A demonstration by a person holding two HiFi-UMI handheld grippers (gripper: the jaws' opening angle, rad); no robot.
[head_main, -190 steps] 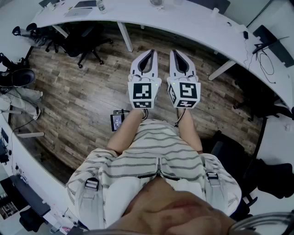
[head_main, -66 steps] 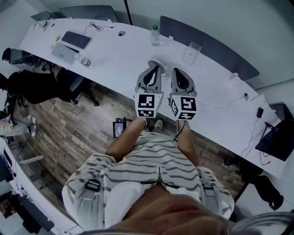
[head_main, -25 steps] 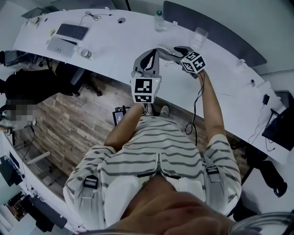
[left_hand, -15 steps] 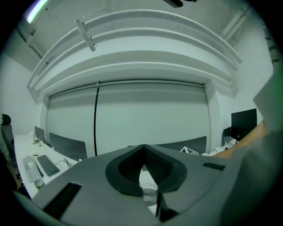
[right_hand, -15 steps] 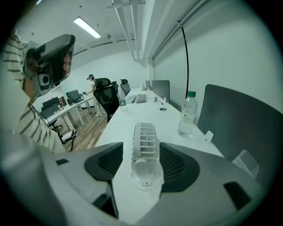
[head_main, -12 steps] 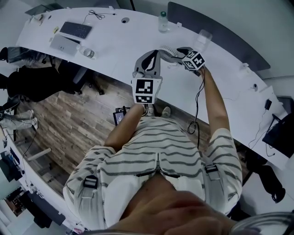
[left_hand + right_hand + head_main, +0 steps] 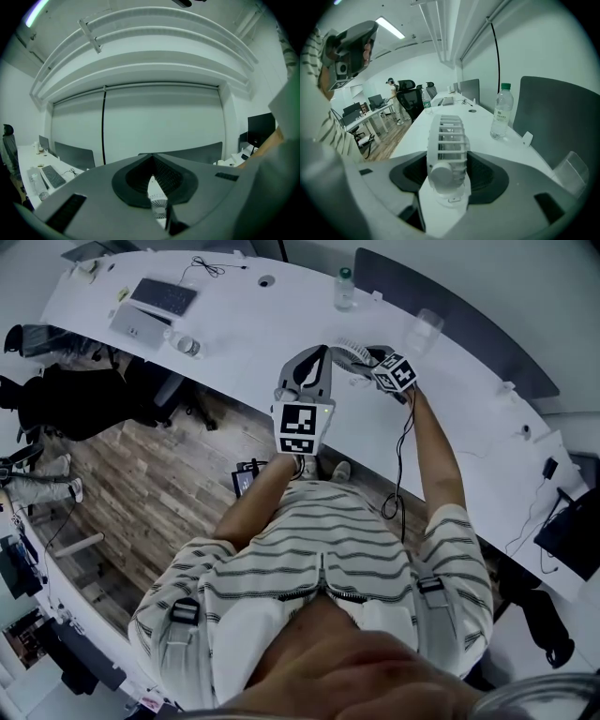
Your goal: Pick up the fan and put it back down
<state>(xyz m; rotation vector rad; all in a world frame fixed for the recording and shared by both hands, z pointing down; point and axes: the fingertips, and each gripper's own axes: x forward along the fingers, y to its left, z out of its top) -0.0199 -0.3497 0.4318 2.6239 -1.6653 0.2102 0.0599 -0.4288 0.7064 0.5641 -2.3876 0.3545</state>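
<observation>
The fan [image 7: 349, 350] stands upright on the surface [image 7: 281, 324], edge-on between the fingers [image 7: 487, 176] of the right gripper [image 7: 373, 357]. These have just been opening and stand released, not gripping the cage. The left gripper [image 7: 316, 354], fingers clenched on nothing, hovers just left. A bottle [image 7: 501, 117] stands well beyond, leaving room.

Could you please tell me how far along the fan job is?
Done: the right tool straddles the fan, its jaws having just been opening. In hand: probably closing the grip. Left: lifting the fan off the desk and setting it back down.
</observation>
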